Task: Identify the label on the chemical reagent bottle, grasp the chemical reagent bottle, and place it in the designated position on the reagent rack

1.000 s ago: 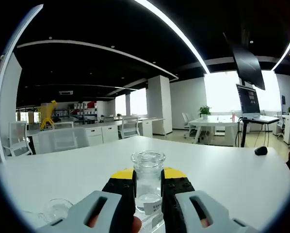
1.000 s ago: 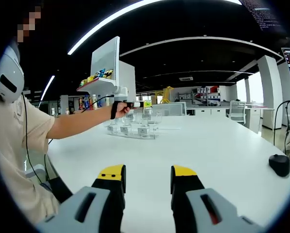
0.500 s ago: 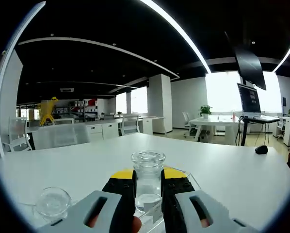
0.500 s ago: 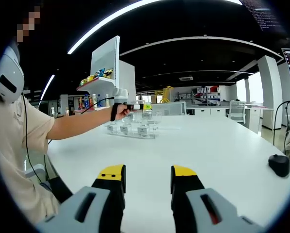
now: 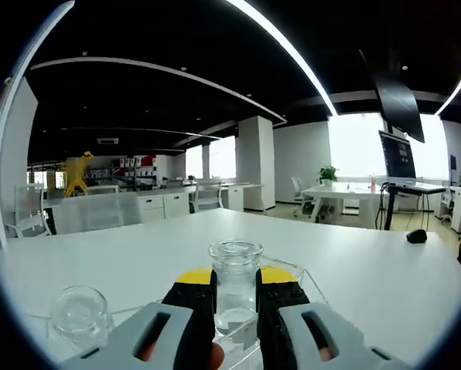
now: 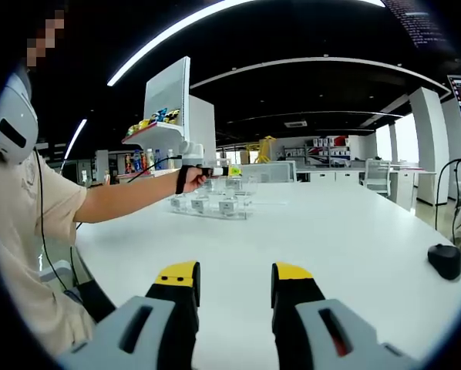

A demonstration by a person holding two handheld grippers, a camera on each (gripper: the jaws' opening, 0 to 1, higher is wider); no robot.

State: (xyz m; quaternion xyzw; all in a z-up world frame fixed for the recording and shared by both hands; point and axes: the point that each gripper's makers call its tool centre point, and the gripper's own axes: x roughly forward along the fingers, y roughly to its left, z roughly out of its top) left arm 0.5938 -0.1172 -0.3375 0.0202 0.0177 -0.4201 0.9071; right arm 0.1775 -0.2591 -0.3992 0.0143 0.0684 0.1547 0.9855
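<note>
Two grippers at work. Lower left of left gripper view: a second glass bottle standing on the clear reagent rack. Bottom centre: left gripper pinching the chemical reagent bottle, held over the rack. Placing step, judging by this; next, lowering into its slot. Label cut off below, unreadable; slot hidden. Bottom centre of right gripper view: right gripper spread, empty, above the white table; far rack labels too small to read.
</note>
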